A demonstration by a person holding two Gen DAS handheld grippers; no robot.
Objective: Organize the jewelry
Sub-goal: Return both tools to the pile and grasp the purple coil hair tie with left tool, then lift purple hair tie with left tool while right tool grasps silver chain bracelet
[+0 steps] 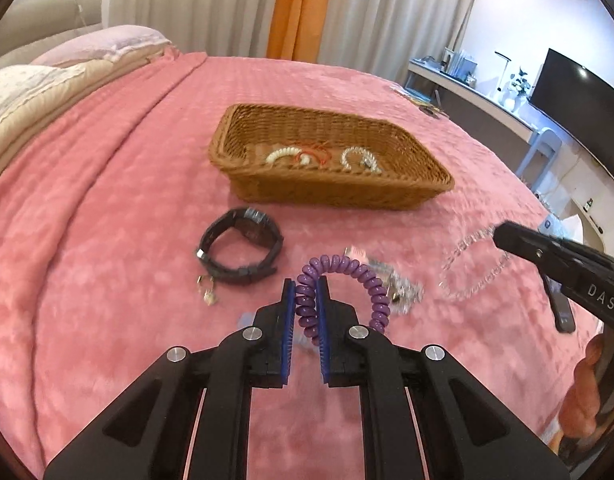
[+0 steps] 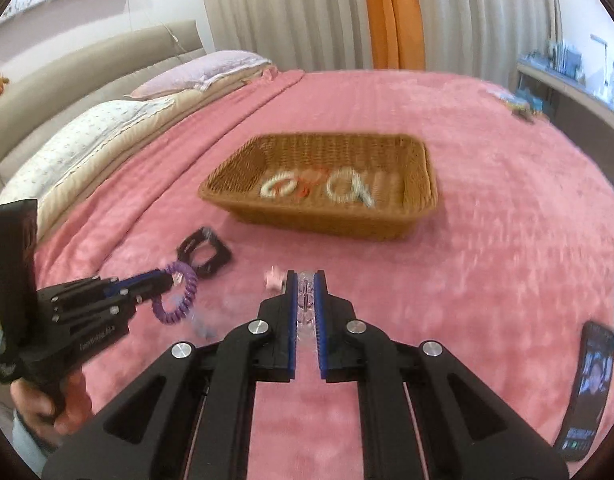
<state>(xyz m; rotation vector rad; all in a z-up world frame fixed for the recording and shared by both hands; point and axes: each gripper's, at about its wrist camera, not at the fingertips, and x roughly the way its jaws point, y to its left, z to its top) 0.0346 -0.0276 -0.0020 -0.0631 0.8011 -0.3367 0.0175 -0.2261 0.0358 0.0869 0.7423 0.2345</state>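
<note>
A brown wicker basket (image 1: 331, 192) (image 2: 327, 220) stands on the pink bedspread and holds white bead bracelets (image 1: 283, 155) (image 2: 349, 190) and a red cord piece (image 1: 313, 156). My left gripper (image 1: 305, 286) (image 2: 167, 278) is shut on a purple coil bracelet (image 1: 347, 268) (image 2: 179, 294), held above the bed. My right gripper (image 2: 305, 276) (image 1: 503, 234) is shut on a clear bead bracelet (image 2: 305, 304) (image 1: 467, 272), which hangs from it. A black watch (image 1: 243, 246) (image 2: 205, 254) lies left of the left gripper. A small silvery heap (image 1: 403, 286) lies behind the coil.
A small gold charm (image 1: 209, 290) lies by the watch. A phone (image 2: 589, 392) (image 1: 563, 308) lies on the bed at the right. Pillows (image 2: 107, 128) line the left. A desk with a monitor (image 1: 579, 108) stands beyond the bed's right edge.
</note>
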